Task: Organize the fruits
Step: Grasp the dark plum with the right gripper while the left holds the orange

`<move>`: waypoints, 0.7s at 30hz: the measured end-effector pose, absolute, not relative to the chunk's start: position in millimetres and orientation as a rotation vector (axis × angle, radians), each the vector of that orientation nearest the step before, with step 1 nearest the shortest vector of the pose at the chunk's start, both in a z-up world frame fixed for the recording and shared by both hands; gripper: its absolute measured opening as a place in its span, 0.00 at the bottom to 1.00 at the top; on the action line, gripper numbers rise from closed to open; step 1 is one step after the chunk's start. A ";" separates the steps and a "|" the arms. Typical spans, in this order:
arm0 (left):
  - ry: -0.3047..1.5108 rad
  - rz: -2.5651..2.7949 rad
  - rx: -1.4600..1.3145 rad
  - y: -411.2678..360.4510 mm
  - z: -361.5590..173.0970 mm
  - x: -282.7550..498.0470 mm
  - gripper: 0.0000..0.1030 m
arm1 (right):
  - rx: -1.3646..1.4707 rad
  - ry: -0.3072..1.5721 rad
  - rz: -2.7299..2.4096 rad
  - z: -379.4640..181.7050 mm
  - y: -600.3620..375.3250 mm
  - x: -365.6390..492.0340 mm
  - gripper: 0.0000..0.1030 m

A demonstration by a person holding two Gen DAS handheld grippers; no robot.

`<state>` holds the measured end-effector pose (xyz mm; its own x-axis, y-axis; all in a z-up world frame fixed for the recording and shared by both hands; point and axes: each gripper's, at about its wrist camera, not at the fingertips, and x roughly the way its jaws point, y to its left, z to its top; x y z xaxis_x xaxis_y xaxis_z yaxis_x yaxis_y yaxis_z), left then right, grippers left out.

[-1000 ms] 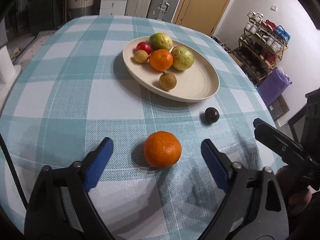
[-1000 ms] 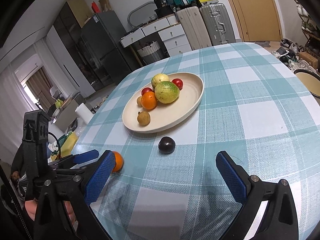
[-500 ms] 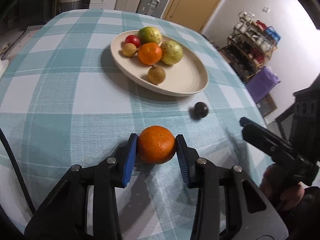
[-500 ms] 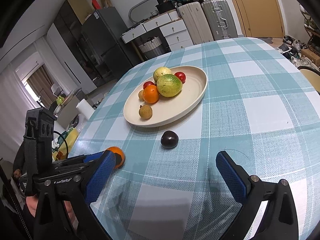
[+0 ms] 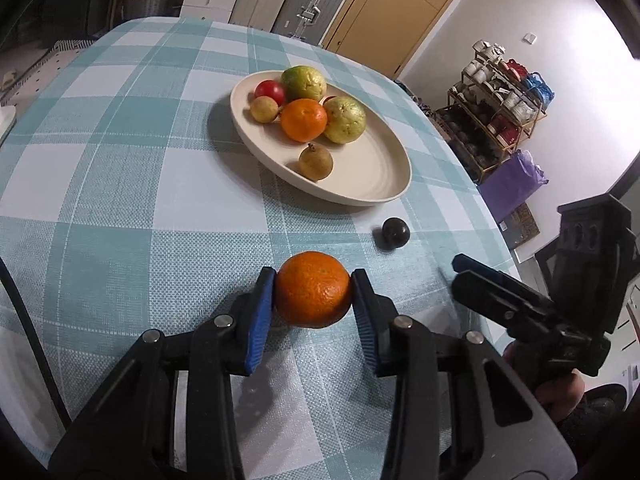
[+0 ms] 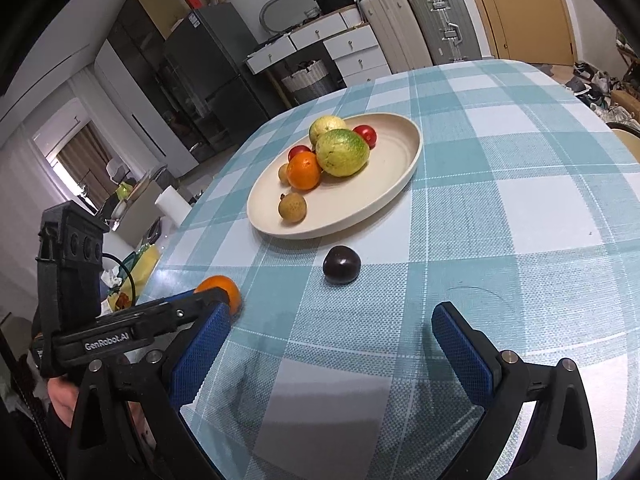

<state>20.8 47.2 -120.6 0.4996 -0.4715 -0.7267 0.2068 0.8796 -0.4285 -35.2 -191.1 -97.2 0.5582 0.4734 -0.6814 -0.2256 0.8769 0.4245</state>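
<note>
The mandarin (image 5: 313,294) sits low in the frame's centre, clenched between the left hand-held gripper (image 5: 312,300) pads above the desk (image 5: 120,184). A dark plum (image 5: 395,231) lies upper right of it, near the plate (image 5: 372,176) rim. The right hand-held gripper (image 6: 328,344) hangs released, checked cloth bare between its pads

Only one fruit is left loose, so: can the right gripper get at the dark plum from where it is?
Probably yes. The right gripper is open and the plum lies straight ahead on bare tablecloth, apart from the plate.
</note>
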 end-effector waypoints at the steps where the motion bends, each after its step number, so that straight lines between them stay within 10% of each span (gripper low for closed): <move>1: 0.963 -0.419 -0.306 48.1 -119.9 20.8 0.34 | 0.305 0.890 0.420 -98.0 -190.2 -34.7 1.00; 14: 0.974 -0.428 -0.332 55.4 -126.2 24.1 0.34 | 0.268 0.888 0.452 -99.7 -176.2 -15.9 0.97; 21: 0.992 -0.413 -0.337 58.3 -131.8 28.8 0.34 | 0.196 0.899 0.423 -104.3 -170.7 -3.4 0.78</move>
<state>28.8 58.3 -131.8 0.4810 -0.4812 -0.7328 0.1803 0.8723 -0.4544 -3.4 -170.7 -104.3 0.5469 0.4356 -0.7150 -0.2737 0.9001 0.3390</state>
